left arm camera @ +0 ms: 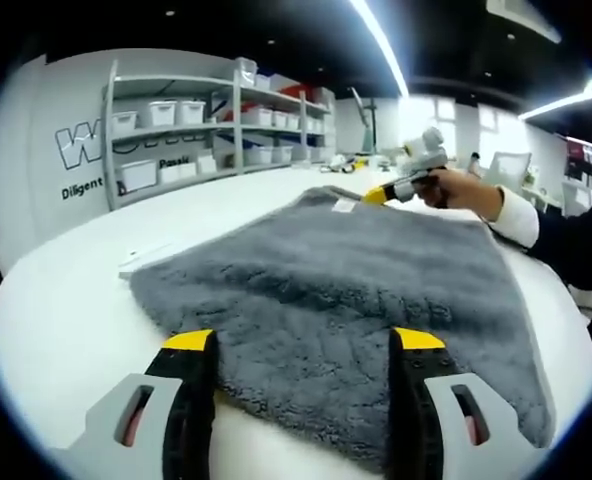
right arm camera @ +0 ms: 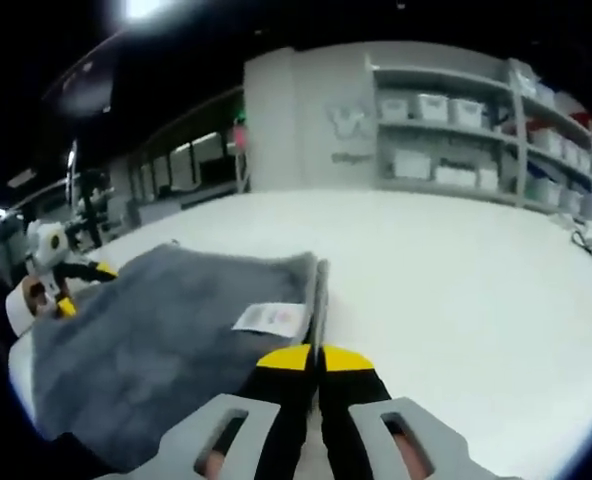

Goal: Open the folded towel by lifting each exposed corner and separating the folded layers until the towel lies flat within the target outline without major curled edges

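Grey towel on the white table, a gripper at each of two opposite edges.

The towel (left arm camera: 326, 300) lies spread and mostly flat on the white table (left arm camera: 66, 310), its long axis running from the near edge in the left gripper view toward the far corner with the white label (right arm camera: 269, 318). The left gripper (left arm camera: 306, 345) hovers at the near edge with jaws spread wide, holding nothing. The right gripper (right arm camera: 316, 357) has its yellow-tipped jaws pressed together on the towel's folded edge beside the label. Shelves (left arm camera: 216, 120) with white bins stand beyond the table.

Apparently bare table (right arm camera: 456, 290) beside towel (right arm camera: 166, 330)
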`<state>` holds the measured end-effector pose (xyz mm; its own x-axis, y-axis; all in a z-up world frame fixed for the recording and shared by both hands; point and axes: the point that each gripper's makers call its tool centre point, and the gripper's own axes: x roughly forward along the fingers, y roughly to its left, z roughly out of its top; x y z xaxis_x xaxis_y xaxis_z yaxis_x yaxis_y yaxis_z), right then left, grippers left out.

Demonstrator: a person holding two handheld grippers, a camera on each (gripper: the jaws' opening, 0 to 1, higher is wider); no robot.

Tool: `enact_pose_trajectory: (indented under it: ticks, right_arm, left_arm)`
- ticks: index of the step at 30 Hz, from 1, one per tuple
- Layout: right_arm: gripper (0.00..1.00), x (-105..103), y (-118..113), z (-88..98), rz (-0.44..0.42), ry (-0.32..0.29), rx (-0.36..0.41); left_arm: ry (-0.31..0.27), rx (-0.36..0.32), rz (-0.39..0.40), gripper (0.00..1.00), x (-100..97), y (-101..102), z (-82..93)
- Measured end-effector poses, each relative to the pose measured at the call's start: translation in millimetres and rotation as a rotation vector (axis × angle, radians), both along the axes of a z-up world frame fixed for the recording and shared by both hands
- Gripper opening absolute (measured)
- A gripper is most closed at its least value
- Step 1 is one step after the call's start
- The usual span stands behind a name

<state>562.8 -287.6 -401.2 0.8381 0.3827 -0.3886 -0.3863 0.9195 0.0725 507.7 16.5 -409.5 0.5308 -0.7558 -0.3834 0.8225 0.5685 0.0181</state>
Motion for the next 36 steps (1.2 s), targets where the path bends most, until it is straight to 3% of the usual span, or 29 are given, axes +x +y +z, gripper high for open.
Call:
enact_pose_trajectory:
  ticks: [11,25,30,36]
  right_arm:
    - [0.0,3.2,-29.0,1.5,-0.06,-0.006,-0.033]
    - [0.0,2.9,-63.7,3.0,-0.145,-0.021,-0.152]
    - [0.0,4.7,-73.8,0.9,-0.171,-0.023,-0.13]
    - [0.0,4.9,-81.9,1.4,-0.184,-0.032,-0.172]
  left_arm:
    - [0.003,0.01,-0.002,0.69,-9.2,-24.6,-0.3]
    - [0.015,0.002,-0.007,0.7,-13.4,-60.2,0.7]
    - [0.013,0.0,-0.012,0.69,-13.2,-71.0,1.0]
    - [0.01,-0.003,-0.013,0.69,-15.4,-78.4,1.4]
